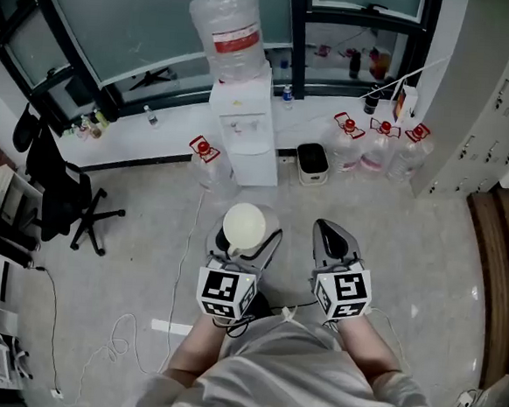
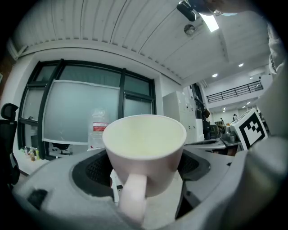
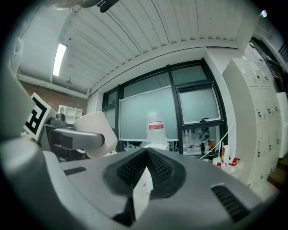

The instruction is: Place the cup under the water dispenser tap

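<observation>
A pale pink cup (image 1: 244, 224) with a handle sits upright between the jaws of my left gripper (image 1: 245, 236), which is shut on it; in the left gripper view the cup (image 2: 145, 150) fills the middle, handle toward the camera. My right gripper (image 1: 328, 233) is beside it, shut, with nothing in it; its jaws (image 3: 146, 166) meet in a point. The white water dispenser (image 1: 245, 127) with a big bottle (image 1: 226, 29) on top stands by the window wall, well ahead of both grippers. Both are held level above the floor.
A black office chair (image 1: 62, 196) stands at the left. Several spare water bottles (image 1: 377, 151) and a small bin (image 1: 312, 163) sit right of the dispenser, one bottle (image 1: 204, 155) on its left. Grey lockers (image 1: 500, 95) line the right wall. A cable (image 1: 121, 337) lies on the floor.
</observation>
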Demonstrator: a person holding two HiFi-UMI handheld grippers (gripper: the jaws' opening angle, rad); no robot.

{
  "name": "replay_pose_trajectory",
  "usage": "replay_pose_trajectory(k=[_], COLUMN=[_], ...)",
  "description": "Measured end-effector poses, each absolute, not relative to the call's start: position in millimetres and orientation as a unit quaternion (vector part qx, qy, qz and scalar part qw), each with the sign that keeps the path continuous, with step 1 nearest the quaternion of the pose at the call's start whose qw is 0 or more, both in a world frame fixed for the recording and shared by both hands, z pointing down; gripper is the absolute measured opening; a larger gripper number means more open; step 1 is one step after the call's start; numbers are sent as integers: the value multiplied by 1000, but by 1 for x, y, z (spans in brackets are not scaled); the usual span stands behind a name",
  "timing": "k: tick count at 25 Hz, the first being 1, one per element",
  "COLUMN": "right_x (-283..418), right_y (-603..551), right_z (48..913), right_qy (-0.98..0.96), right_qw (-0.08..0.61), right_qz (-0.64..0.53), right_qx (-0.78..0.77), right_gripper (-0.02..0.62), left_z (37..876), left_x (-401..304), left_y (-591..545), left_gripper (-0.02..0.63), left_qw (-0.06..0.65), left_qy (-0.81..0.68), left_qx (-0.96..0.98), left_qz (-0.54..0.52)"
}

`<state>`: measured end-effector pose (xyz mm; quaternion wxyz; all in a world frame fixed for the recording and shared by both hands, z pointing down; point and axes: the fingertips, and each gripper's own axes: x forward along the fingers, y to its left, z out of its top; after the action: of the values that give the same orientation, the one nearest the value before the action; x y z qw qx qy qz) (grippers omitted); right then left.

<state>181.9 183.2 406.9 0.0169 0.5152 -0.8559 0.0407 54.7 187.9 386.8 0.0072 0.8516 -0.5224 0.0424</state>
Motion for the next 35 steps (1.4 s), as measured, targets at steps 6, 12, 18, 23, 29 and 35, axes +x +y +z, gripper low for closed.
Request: replay_pose_trajectory(k=[6,12,18,23,29,35], right_x=[180,169,153,133,102,65], right_y=[182,173,145,108,50,-11], right_z=[413,423,435,442,453,453], right_qy=[-856,-859,-860,-859,-852,-843], right_qw=[15,20,32,43,62,85], right_qz=[54,65,82,91,106,107], right_qx=[513,508,503,503,509,520], right_gripper=[28,28,28,28,28,29], left_z=[391,400,412,418,421,420], left_x=[51,38,21,-6,-45,-94], left_y=[185,176,151,114,50,-20], left_gripper=[443,443,443,443,443,443], left_qw=[19,26,42,47,49,53], left_qy=[-527,-534,-537,-549,-553,-559], left_qx=[849,844,841,833,831,827], left_qz=[43,47,51,45,40,28])
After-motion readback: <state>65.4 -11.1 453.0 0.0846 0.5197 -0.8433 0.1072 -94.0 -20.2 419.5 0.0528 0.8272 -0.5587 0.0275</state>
